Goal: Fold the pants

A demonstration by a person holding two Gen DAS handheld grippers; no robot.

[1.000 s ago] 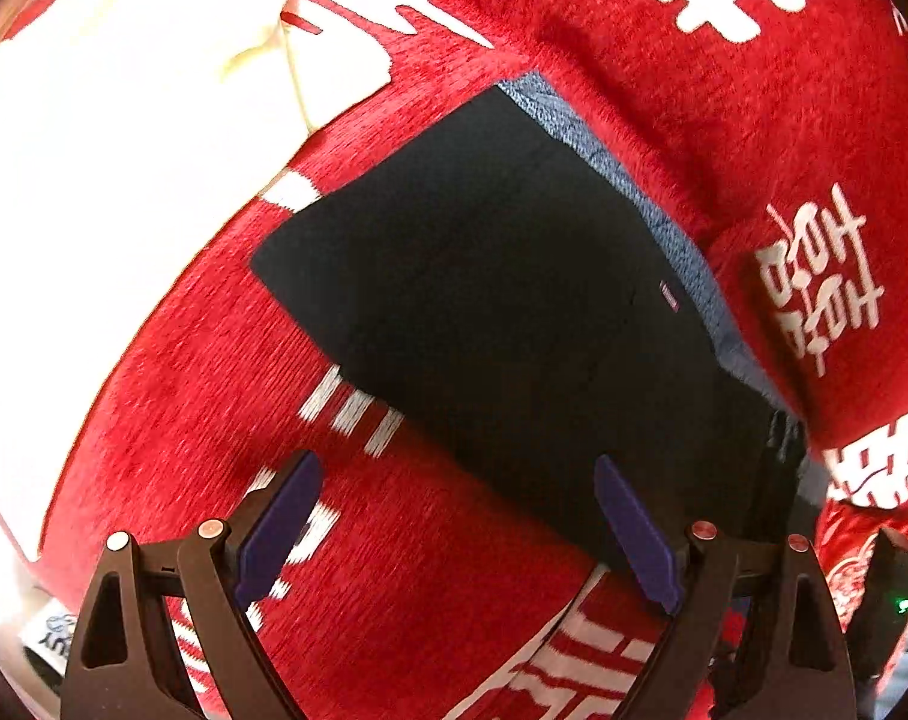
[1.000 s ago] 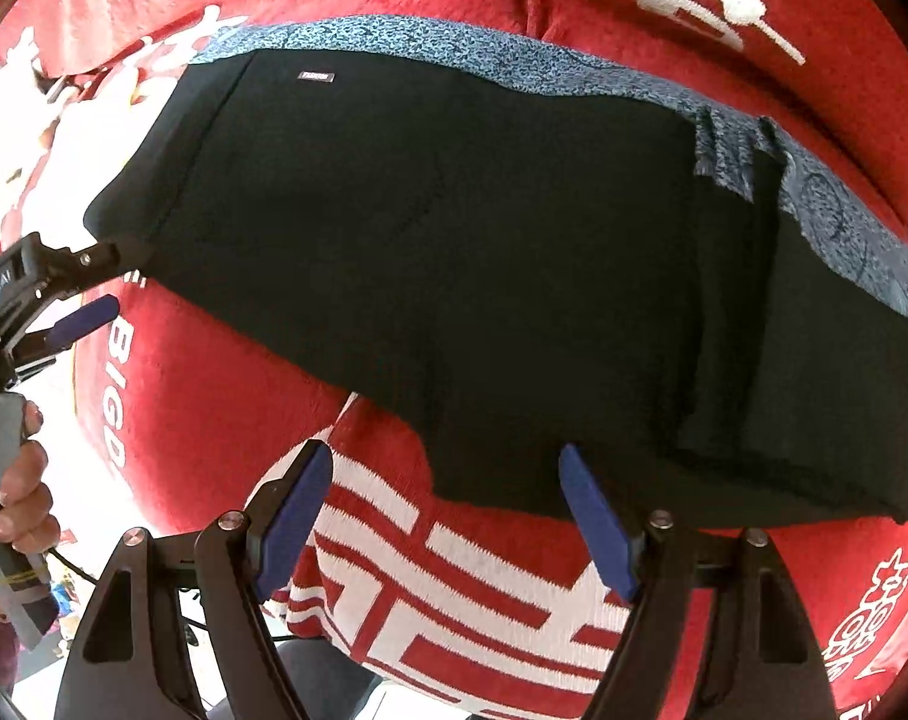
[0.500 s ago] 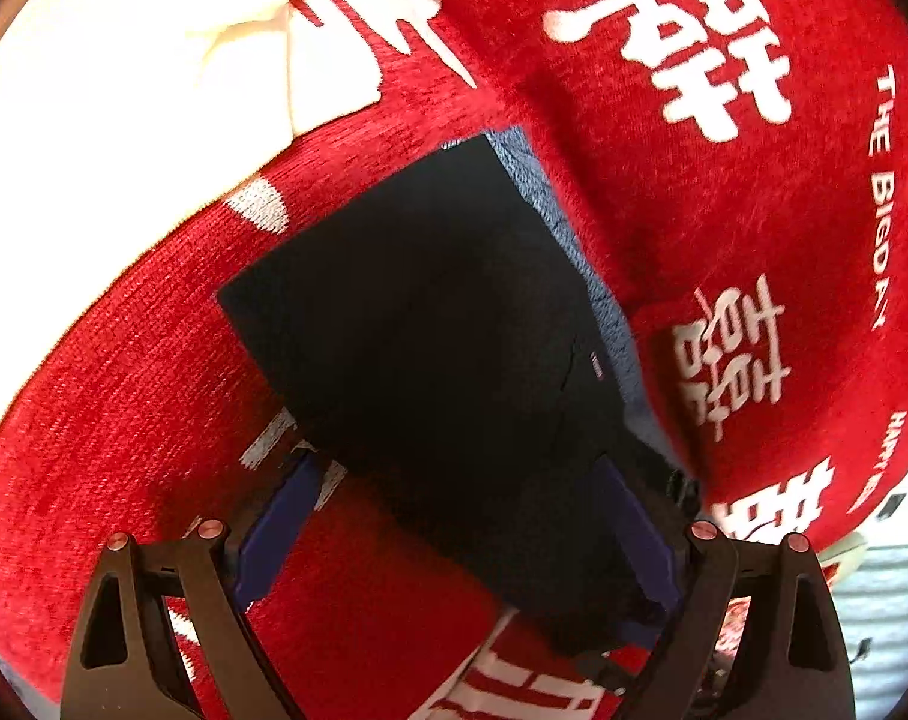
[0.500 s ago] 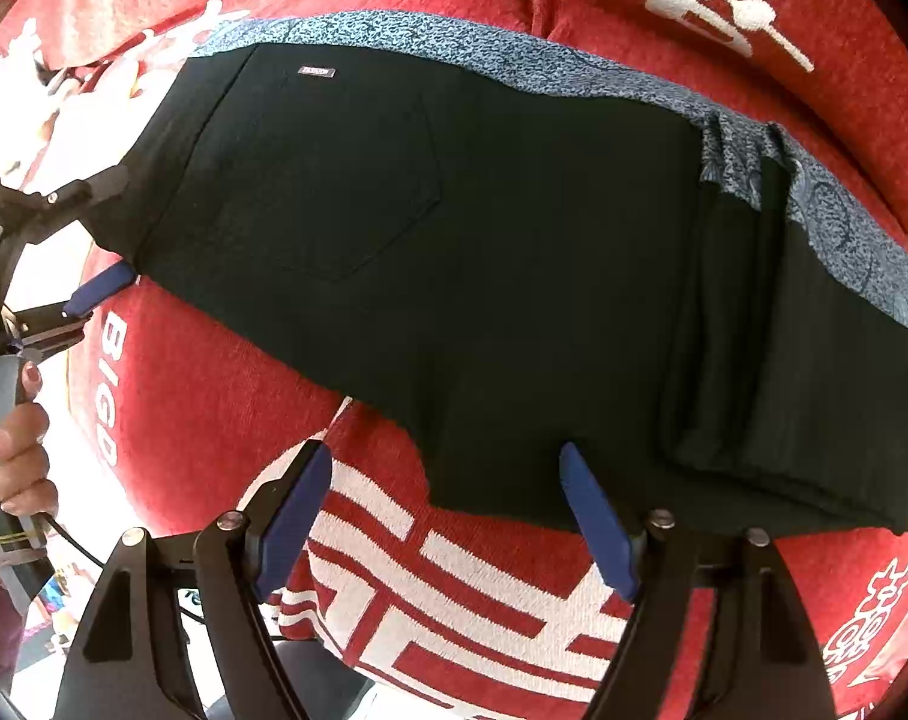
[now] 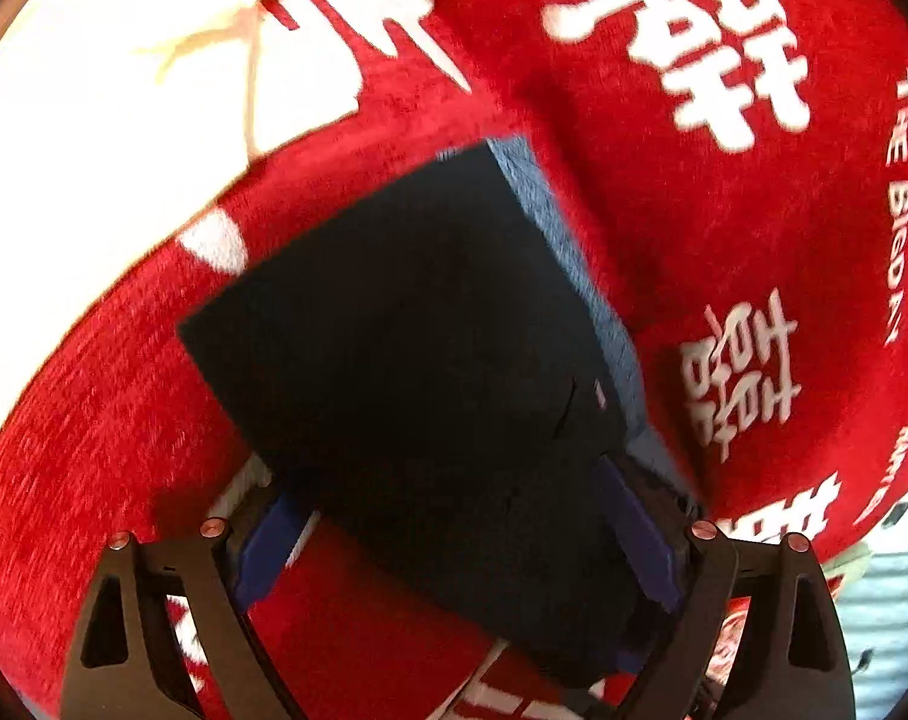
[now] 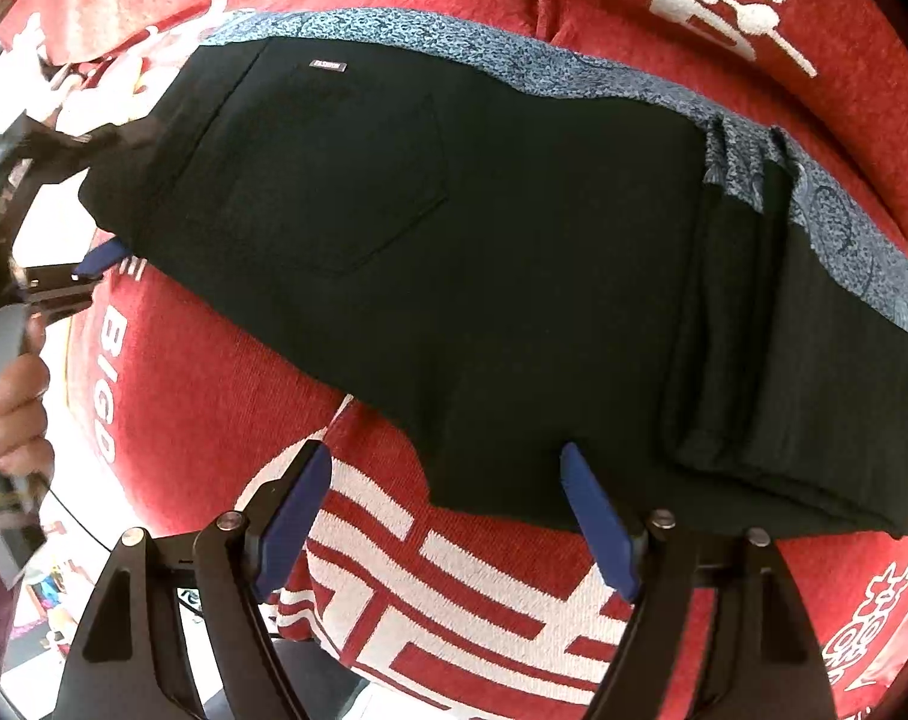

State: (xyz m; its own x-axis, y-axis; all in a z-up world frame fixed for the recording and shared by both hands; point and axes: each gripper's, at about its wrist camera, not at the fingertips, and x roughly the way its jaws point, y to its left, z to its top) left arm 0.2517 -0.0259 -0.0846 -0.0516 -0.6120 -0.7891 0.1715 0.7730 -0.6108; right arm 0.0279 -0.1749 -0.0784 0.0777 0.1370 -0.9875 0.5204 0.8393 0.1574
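Black pants (image 6: 454, 252) with a blue patterned lining strip lie folded lengthwise on a red blanket. A back pocket and small label face up. A folded leg end lies at the right. My left gripper (image 5: 454, 540) is open, its blue fingers straddling the near end of the pants (image 5: 417, 372). It also shows at the left in the right wrist view (image 6: 93, 198), at the waist end. My right gripper (image 6: 447, 516) is open just short of the pants' near edge, touching nothing.
The red blanket (image 5: 724, 210) with white characters covers the whole surface. A white cloth (image 5: 93, 120) lies at the far left. A person's hand (image 6: 15, 414) holds the left gripper's handle. The blanket's near edge (image 6: 454, 630) drops off below my right gripper.
My left gripper has moved forward onto the end of the pants, so its fingers now straddle the fabric. My right gripper has hardly moved.
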